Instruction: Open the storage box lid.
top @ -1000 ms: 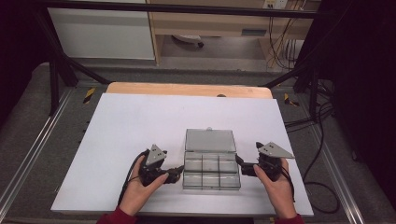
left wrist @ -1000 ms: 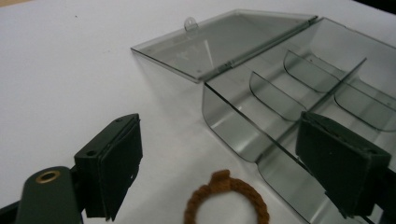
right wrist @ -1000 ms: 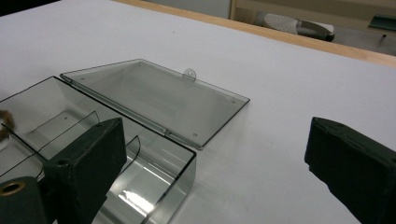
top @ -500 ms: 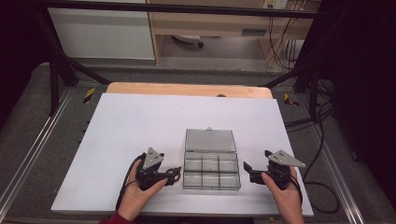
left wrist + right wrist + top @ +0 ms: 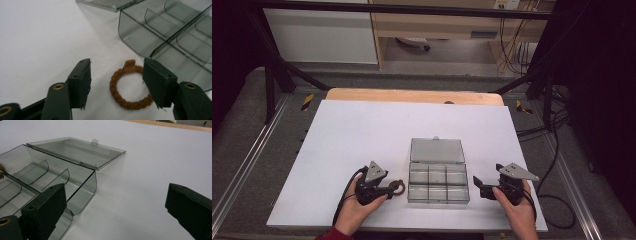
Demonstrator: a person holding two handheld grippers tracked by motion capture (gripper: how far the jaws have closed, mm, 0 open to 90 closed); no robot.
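Observation:
A brown braided ring (image 5: 114, 87) lies flat on the white table, just left of a clear smoky compartment box (image 5: 438, 201). My left gripper (image 5: 397, 189) points at the box with the ring (image 5: 398, 187) between its jaws. In the left gripper view the left gripper (image 5: 116, 85) has just been closing; the left pad stands clear of the ring and the right pad is at its edge. My right gripper (image 5: 478, 184) rests right of the box, open wide and holding nothing. The right gripper (image 5: 115, 212) frames bare table beside the box wall (image 5: 83, 187).
The box's lid (image 5: 436, 150) lies open flat behind its several compartments, which look bare. The white sheet (image 5: 362, 135) covers the table, with a wooden strip (image 5: 412, 95) at the far edge. Dark frame rails and cables run along both sides.
The right gripper has drawn away from the box to the right. The left gripper's jaws have narrowed around the brown ring, which now shows at their tips.

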